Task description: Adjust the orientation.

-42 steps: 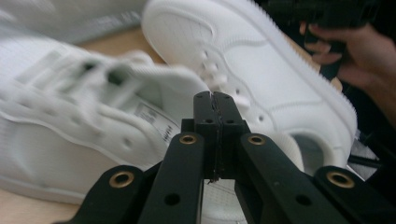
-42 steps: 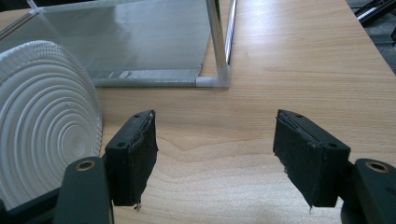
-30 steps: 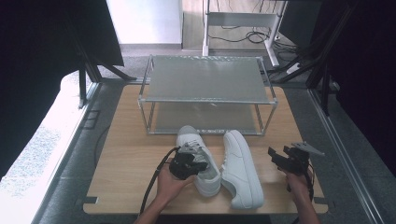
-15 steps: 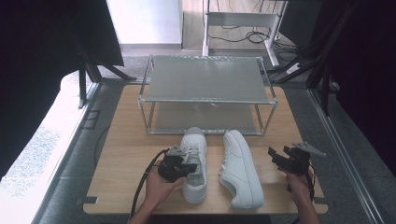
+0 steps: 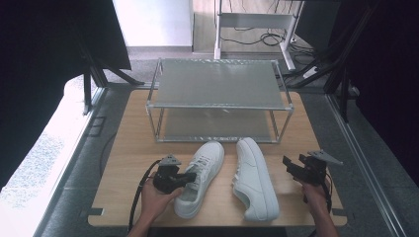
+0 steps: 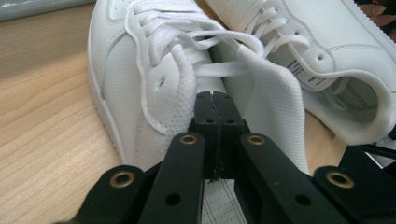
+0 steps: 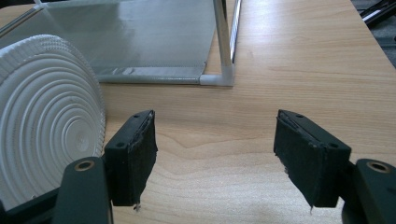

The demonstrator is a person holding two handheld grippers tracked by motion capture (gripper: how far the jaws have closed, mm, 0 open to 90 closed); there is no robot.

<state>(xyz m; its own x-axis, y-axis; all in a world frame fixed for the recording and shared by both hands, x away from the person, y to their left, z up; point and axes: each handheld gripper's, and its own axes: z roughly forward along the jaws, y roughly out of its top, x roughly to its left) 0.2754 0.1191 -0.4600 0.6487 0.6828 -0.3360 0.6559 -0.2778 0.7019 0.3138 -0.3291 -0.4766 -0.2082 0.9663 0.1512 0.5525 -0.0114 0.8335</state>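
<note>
Light wooden table (image 5: 123, 163), grain running across, set on a grey floor. Toward the far edge, a two-tier metal rack (image 5: 220, 84) with mesh shelves (both tiers bare), its feet resting on the wood. In front of the rack, two white sneakers: left shoe (image 5: 200, 180) angled, toe toward the rack; right shoe (image 5: 254, 177) tipped on its side, just beside the other.
</note>
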